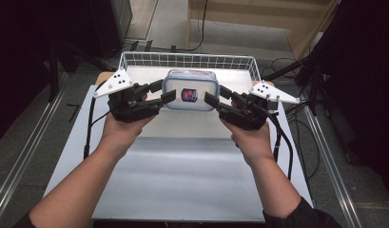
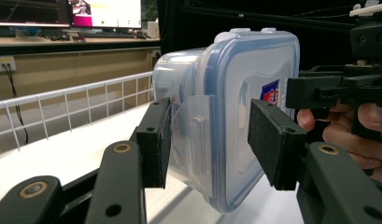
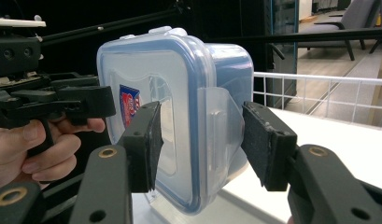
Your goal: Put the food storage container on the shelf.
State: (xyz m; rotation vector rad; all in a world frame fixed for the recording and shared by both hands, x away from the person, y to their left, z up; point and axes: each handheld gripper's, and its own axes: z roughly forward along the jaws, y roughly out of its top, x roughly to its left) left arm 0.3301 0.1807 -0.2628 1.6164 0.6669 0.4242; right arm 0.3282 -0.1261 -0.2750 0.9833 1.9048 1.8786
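Clear plastic food container with a blue-rimmed snap lid (image 1: 190,90), rectangular with rounded corners, red-and-blue label on the lid. In the high view it sits between the two grippers at the front edge of a white wire basket (image 1: 185,61), over the far part of the table. Whether it rests on the surface or is lifted clear cannot be told from above. In both gripper views it is tipped on edge, lid face turned sideways, one lower corner close to the white surface.

Left gripper (image 2: 209,137): jaws spread either side of the container's clear side latch flap. The left pad (image 2: 156,140) lies against the body wall behind the flap; the right pad stands off the lid face with a visible gap. Not clamped.

Right gripper (image 3: 200,140): same arrangement at the opposite short side. Jaws apart, straddling the clear latch flap there; the left pad is close on the lid face, the right pad clear of the flap. Not clamped.

Each gripper is held in a bare hand, forearms entering from the near edge. White tabletop (image 1: 182,180) beneath, metal rails along both sides, dark cables trailing off the grippers.
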